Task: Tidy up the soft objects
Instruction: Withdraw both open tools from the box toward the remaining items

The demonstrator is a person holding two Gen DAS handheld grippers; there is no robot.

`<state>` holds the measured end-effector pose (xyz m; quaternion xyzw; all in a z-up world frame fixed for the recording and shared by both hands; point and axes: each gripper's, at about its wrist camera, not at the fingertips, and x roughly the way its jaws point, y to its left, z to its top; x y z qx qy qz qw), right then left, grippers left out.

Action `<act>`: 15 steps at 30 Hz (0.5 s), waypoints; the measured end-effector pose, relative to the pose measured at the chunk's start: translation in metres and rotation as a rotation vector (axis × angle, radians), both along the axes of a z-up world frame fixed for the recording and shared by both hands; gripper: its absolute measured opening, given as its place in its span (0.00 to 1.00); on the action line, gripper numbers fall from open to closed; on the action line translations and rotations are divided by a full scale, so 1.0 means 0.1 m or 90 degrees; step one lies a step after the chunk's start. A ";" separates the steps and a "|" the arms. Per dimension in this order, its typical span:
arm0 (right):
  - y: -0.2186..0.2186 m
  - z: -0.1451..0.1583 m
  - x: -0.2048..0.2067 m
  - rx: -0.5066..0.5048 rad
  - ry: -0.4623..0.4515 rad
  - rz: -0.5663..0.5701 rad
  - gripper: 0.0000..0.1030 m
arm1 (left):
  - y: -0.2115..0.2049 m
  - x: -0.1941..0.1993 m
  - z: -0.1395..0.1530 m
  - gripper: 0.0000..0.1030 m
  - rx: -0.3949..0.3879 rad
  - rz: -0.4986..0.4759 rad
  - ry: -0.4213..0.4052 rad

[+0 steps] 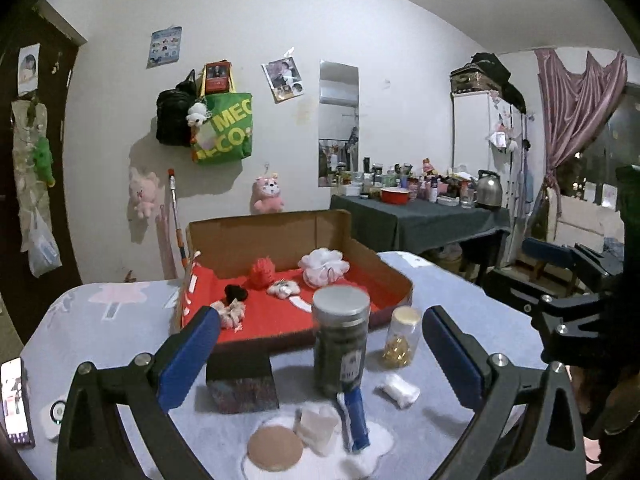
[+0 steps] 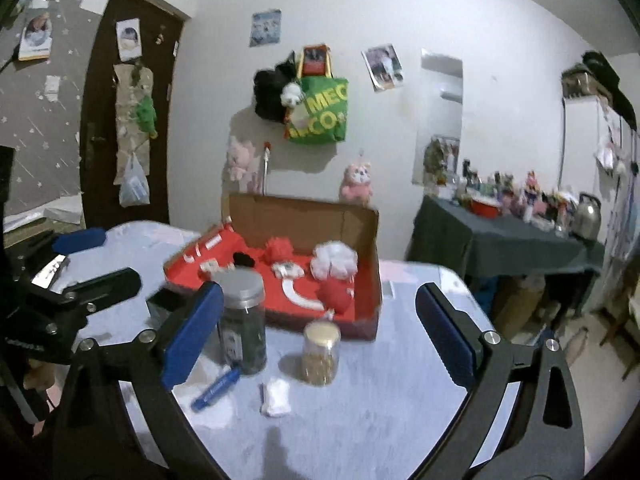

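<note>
- The left gripper [image 1: 320, 354] is held level above the near edge of the table [image 1: 460, 304], its blue-padded jaws spread wide with nothing between them.
- The right gripper [image 2: 320, 334] is likewise held over the table, its jaws wide apart and empty.
- Nearest the left gripper, a white cloth [image 1: 372, 448] is spread flat on the table; a tan round pad [image 1: 275, 449], a small white block [image 1: 317, 428] and a blue tube [image 1: 354, 420] are seen lying on it.
- A small white soft bundle [image 2: 275, 397] lies on the bare table, just beside the cloth.
- A tall dark jar with a grey lid [image 1: 340, 340] stands upright behind the cloth, and a smaller clear jar [image 1: 401, 336], holding gold-coloured pieces under a pale lid, stands near it.
- A dark box [image 1: 242, 384] sits left of the tall jar.
- Farther back, a cardboard box [image 1: 280, 236] lined in red lies open on the table.
- Inside it are seen a white fluffy puff [image 1: 324, 265], a red puff [image 1: 262, 273], a black scrunchie [image 1: 236, 293], a pale scrunchie [image 1: 232, 312] and a small white piece [image 1: 283, 289].
- A second red soft item [image 2: 335, 295] is shown in the box's near part in the right wrist view.
</note>
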<state>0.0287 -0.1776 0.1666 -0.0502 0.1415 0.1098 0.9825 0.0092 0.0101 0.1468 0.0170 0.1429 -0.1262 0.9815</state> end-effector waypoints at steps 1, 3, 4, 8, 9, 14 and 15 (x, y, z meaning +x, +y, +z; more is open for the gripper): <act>-0.01 -0.08 0.01 0.002 0.011 -0.003 0.96 | -0.01 -0.01 -0.05 1.00 0.002 0.003 0.002; -0.02 -0.22 0.01 0.007 0.021 -0.014 0.96 | -0.02 -0.02 -0.17 1.00 0.003 0.003 0.008; -0.03 -0.29 0.01 0.010 0.025 -0.019 0.96 | -0.02 -0.03 -0.22 1.00 0.004 0.003 0.013; -0.02 -0.54 0.01 0.010 0.046 -0.032 0.96 | 0.00 -0.02 -0.44 1.00 0.000 0.018 0.040; -0.01 -0.60 0.01 0.008 0.048 -0.035 0.96 | 0.02 0.00 -0.51 1.00 -0.005 0.021 0.052; 0.06 -0.84 0.01 -0.001 0.060 -0.037 0.96 | 0.07 0.07 -0.76 1.00 -0.023 0.036 0.101; 0.07 -0.88 0.01 -0.002 0.063 -0.037 0.96 | 0.08 0.09 -0.82 1.00 -0.025 0.042 0.111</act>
